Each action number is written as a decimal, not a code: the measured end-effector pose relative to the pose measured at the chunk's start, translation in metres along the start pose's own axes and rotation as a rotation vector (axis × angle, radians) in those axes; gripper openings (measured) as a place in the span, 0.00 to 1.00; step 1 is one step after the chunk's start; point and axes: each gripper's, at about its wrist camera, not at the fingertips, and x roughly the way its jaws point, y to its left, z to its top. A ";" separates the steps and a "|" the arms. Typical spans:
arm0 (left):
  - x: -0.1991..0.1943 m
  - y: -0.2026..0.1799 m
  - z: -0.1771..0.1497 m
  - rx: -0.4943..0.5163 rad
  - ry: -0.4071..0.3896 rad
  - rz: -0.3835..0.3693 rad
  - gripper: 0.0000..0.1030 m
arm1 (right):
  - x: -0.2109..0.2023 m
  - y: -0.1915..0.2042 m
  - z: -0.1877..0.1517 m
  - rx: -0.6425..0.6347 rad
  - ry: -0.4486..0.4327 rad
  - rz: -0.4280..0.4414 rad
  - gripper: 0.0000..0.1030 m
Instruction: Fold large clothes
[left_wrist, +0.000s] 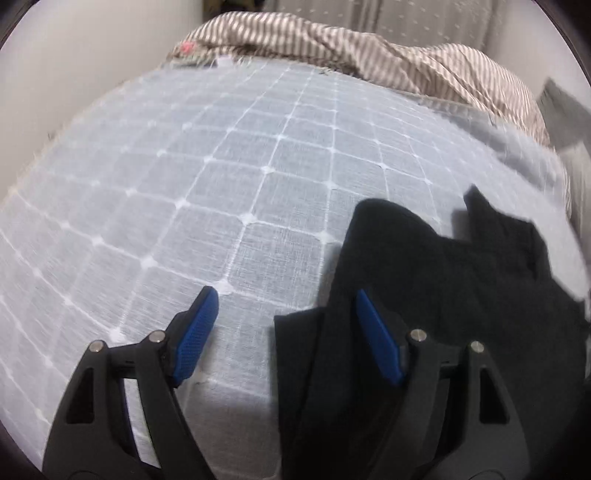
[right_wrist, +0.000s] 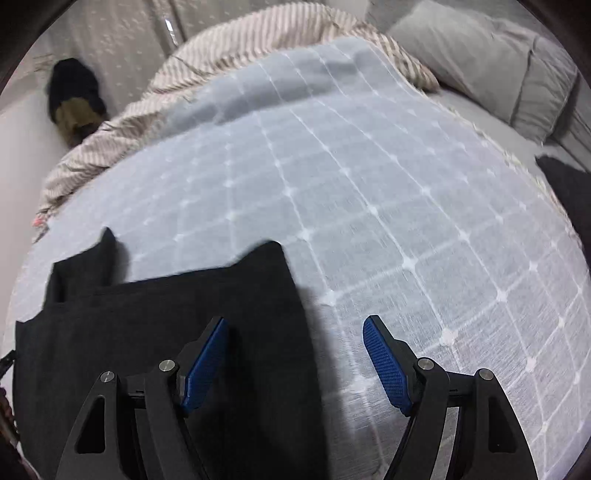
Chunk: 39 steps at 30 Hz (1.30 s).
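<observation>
Setting: bed (left_wrist: 258, 177) covered by a pale blue spread with a white grid pattern, seen from both wrist cameras; both pictures are slightly blurred.
Garment: black garment (left_wrist: 424, 277) lying on the blue spread at the near edge of the bed, rumpled rather than flat, with two pointed corners sticking up along its far edge. In the right wrist view the same black garment (right_wrist: 166, 314) fills the lower left, its far edge ragged and its right edge falling toward the near side of the bed.
Left tool: left tool (left_wrist: 284, 306) has its blue-padded fingers spread wide and grips nothing. Its left finger is over bare spread; its right finger is over the garment's left part. Whether either finger touches the cloth cannot be told.
Right tool: right tool (right_wrist: 295, 336) is likewise spread wide and empty. Its left finger is over the garment, its right finger over bare spread, and the garment's right edge runs between them.
Bedding beyond: striped blanket (left_wrist: 332, 48), brown and cream, bunched along the far side of the bed.
Pillow: grey pillow (right_wrist: 480, 62) at the far right, beyond the blanket.
Far corner: dark bundle (right_wrist: 74, 99) with an olive patch against the wall at upper left.
Right edge: dark cloth (right_wrist: 569, 195), partly cut off.
</observation>
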 end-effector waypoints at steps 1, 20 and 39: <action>0.002 -0.004 0.001 0.004 0.000 -0.025 0.70 | 0.003 0.000 -0.001 -0.003 0.003 0.022 0.63; 0.024 -0.043 0.058 -0.082 -0.179 -0.035 0.03 | 0.021 0.069 0.074 -0.048 -0.237 -0.007 0.05; 0.028 -0.095 0.045 -0.036 -0.019 -0.145 0.65 | 0.038 0.132 0.040 -0.045 -0.105 0.103 0.73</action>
